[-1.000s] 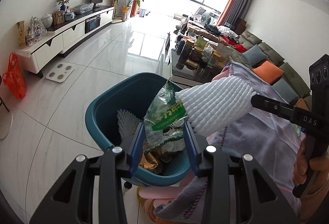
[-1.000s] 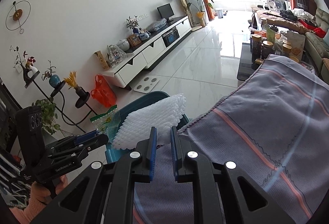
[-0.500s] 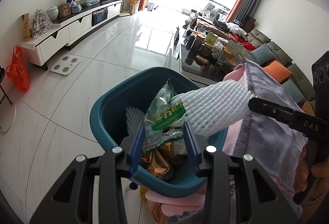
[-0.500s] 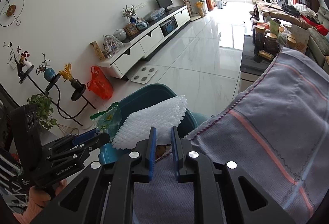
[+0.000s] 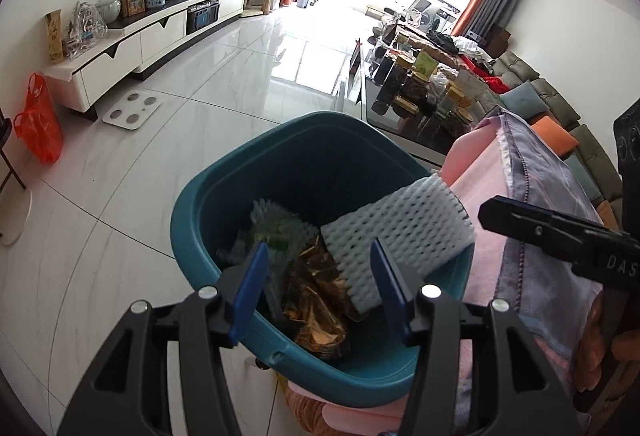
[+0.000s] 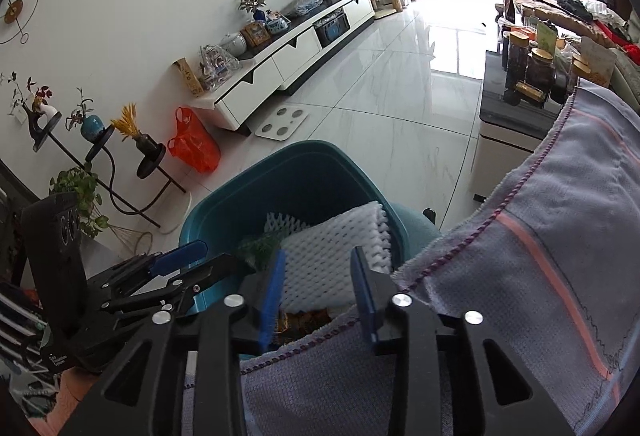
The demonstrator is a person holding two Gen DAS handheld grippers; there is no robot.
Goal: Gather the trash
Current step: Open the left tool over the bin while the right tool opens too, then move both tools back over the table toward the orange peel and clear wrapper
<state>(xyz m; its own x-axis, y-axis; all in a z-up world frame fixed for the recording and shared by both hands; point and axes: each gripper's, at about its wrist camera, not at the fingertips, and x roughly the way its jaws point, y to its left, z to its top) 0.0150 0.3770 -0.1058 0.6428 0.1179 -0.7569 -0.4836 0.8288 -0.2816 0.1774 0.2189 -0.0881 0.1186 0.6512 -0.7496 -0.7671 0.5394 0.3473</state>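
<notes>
Both claws spread wide, nothing held; trash now in the bin.

My left gripper [image 5: 318,286] and right gripper [image 6: 318,286] both hang over the near rim of the teal bin [image 5: 192,232]. White foam net [image 5: 394,236] lies just beyond my right fingers, slanted against the bin's right wall, apart from both claws. Green snack bag [image 5: 276,232] sits deeper left, on gold wrappers [image 5: 316,300]. Half a second ago left pinched the bag and right pinched the foam; both let go since. Striped towel [image 6: 540,276] is on the right, touching the bin.
</notes>
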